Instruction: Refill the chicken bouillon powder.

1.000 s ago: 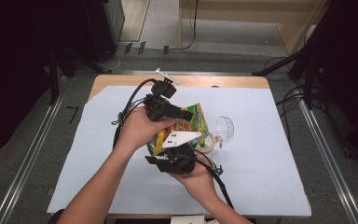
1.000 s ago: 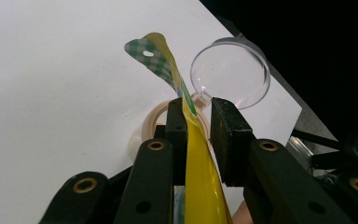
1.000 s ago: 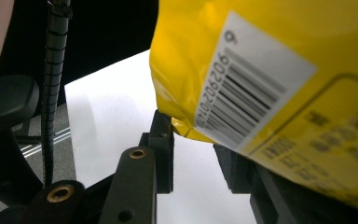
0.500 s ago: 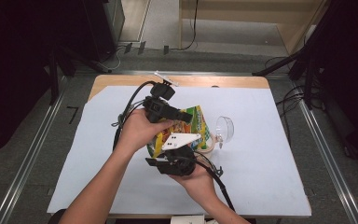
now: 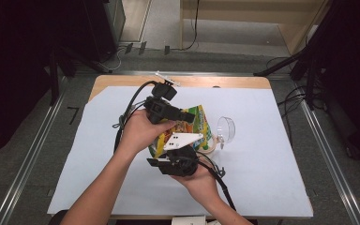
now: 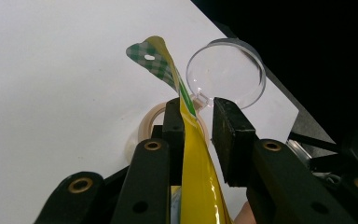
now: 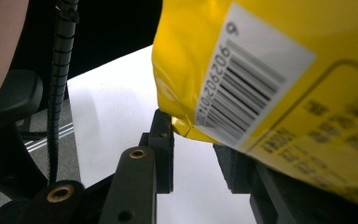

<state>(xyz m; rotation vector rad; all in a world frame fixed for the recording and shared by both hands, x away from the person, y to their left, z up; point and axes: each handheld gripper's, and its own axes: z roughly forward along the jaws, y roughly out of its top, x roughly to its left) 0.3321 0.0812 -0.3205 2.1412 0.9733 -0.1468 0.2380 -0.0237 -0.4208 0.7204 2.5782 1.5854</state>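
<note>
- snack bag (image 5: 194, 123): lower half hidden under both hands and grippers in the high view; print too small to read.
- same bag in the right gripper view: cut off at the top and right edges, barcode digits blurred.
- tape roll (image 6: 145, 122): mostly behind the jaws.
- clear lid (image 6: 228, 70): lower edge hidden behind the jaws.

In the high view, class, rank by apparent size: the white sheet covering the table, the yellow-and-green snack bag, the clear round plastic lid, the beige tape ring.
1. White sheet, far the largest.
2. Yellow-and-green snack bag, partly hidden by the grippers.
3. Clear round lid.
4. Beige tape ring, mostly hidden, so its rank below the lid is unsure.
</note>
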